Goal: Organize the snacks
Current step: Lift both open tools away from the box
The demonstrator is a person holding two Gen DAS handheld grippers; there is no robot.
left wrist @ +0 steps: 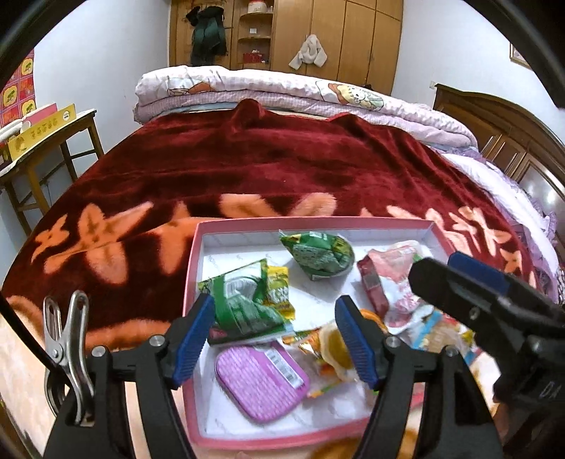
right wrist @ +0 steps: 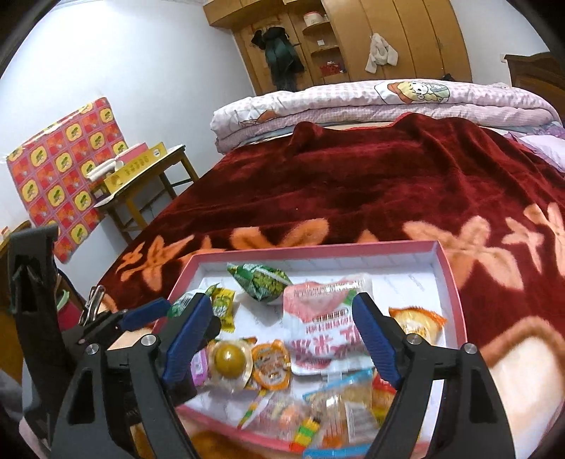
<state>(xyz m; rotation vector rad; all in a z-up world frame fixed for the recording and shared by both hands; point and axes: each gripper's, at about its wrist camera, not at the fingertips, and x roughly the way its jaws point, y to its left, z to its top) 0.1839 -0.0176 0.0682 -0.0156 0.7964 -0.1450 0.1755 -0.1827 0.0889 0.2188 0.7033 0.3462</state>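
A shallow pink box (left wrist: 317,220) (right wrist: 317,249) with a white floor lies on the red blanket and holds several snack packets. Among them are a green packet (left wrist: 317,254) (right wrist: 261,280), a green-and-yellow one (left wrist: 247,303), a purple one (left wrist: 261,381), a pink-red pouch (left wrist: 388,282) (right wrist: 325,317) and an orange packet (right wrist: 418,319). My left gripper (left wrist: 274,302) hovers over the box's near left part, open, with nothing pressed between its pads. My right gripper (right wrist: 280,300) hovers over the near right part, open as well. Each gripper shows at the side of the other's view.
The red flowered blanket (left wrist: 265,159) covers the bed beyond the box. A folded pink quilt (left wrist: 282,88) lies at the far end. A wooden table (right wrist: 148,176) with a yellow carton stands left of the bed. A wardrobe (left wrist: 335,31) lines the back wall.
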